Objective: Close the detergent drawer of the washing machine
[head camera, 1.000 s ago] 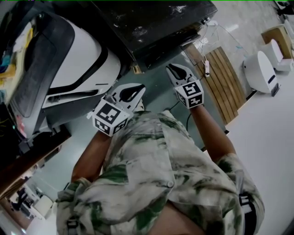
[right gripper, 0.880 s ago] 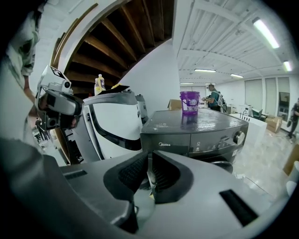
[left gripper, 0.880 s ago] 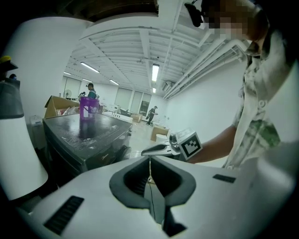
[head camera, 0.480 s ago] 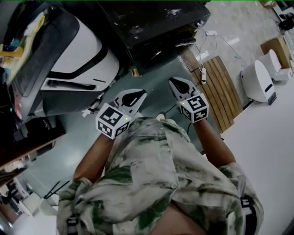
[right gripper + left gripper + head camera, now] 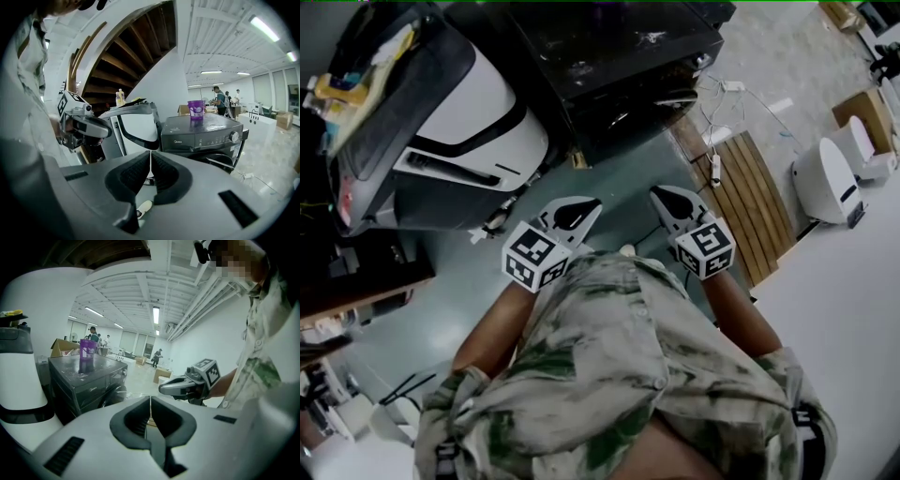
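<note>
**Drawer looks shut, both claws empty and clear of the machine**

Nearest, low in the head view, the person's patterned shirt fills the frame, with both tools held just ahead of it. Left gripper (image 5: 150, 400): jaws pressed together, nothing in them. Right gripper (image 5: 150, 158): jaws have just been closing and are now together too, nothing between them, only floor beyond. Both are well apart from any machine.

Further off, top centre of the head view, is the black washing machine (image 5: 609, 47). In the right gripper view it sits right of centre. The detergent drawer (image 5: 179, 139) is at the left end of its control strip and looks flush with the panel, though it is small and dim. My read is that the closing step is done or nearly so. Next comes a check of that front. If it stands proud, push it straight in with the jaws kept together.

Containers: a purple tub (image 5: 196, 108) stands on the washer's top, contents not visible. The white appliance (image 5: 478, 103) at upper left looks to have its lid raised. A couple of bottles (image 5: 121, 97) stand on it, fill unreadable.
</note>
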### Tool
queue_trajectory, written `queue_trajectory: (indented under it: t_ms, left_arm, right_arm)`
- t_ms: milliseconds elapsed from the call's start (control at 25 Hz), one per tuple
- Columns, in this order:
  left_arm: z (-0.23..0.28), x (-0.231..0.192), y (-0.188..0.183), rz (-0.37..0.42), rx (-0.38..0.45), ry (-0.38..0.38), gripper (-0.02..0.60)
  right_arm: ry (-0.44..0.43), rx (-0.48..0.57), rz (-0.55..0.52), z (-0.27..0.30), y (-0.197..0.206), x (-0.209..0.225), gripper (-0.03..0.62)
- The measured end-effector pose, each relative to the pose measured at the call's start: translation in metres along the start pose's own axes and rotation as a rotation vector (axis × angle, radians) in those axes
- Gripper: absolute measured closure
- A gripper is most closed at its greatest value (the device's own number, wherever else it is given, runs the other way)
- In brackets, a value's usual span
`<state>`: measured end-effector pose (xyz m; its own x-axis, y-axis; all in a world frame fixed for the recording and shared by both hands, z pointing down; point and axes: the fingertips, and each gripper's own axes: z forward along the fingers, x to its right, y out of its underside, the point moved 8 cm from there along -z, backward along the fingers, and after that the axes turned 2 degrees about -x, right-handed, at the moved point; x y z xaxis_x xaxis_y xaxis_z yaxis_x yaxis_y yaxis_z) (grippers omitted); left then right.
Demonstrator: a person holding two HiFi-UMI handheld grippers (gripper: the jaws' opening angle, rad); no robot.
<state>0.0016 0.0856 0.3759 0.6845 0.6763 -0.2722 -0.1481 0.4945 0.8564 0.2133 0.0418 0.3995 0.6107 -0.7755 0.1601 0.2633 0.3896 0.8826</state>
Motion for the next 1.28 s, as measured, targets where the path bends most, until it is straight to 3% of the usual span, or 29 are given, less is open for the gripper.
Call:
queue_trajectory:
  t_ms: [800, 1280]
  left_arm:
    - [-0.003, 0.051, 0.019, 0.028, -0.042, 0.058, 0.554]
    - [-0.009, 0.049, 0.025, 0.009, -0.044, 0.019, 0.554]
  right_arm:
    - [0.015, 0.008, 0.005, -0.058, 0.014, -0.029, 0.572]
    - [-0.024, 0.031, -0.046, -0.057, 0.004, -0.037, 0.572]
